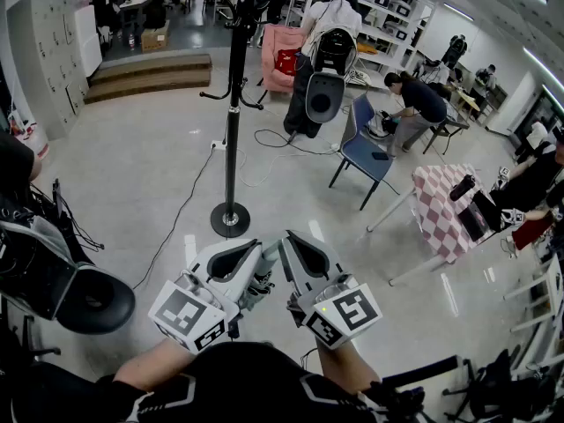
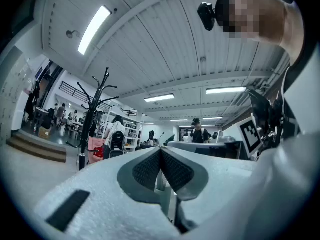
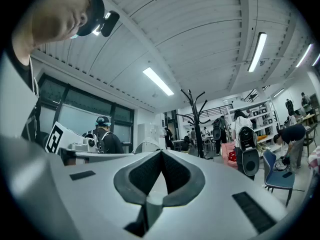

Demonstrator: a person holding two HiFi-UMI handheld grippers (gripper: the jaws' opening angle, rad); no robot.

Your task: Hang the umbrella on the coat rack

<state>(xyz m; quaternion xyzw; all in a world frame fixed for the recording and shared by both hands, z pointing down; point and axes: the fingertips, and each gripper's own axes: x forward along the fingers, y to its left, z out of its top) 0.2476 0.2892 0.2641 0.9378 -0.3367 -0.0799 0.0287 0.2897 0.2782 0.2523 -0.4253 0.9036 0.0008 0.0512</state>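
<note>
Grippers sit side by side at 6 o'clock of the head view, held level at the person's chest, their marker cubes (image 1: 188, 314) facing up. The left gripper (image 2: 161, 151) is closed, its ribbed pads pressed flat together with nothing between them. The right gripper (image 3: 161, 154) is closed and empty in the same way.

Straight out at 12 o'clock from both tips stands the coat rack (image 1: 232, 130), a black pole on a round base planted on the pale floor (image 1: 132, 174), well apart from the grippers. The left gripper view has it at 9 o'clock; the right gripper view has it just right of centre, its curved hooks spread at the top. A black cable (image 1: 181, 214) trails across the floor past the base.

A blue chair (image 1: 363, 152) stands at 1 o'clock, with a person (image 1: 416, 104) bending over beyond it. A desk (image 1: 445, 214) under a red-and-white checked cloth stands at 3 o'clock. Wooden steps (image 1: 150, 73) rise at 11 o'clock.
</note>
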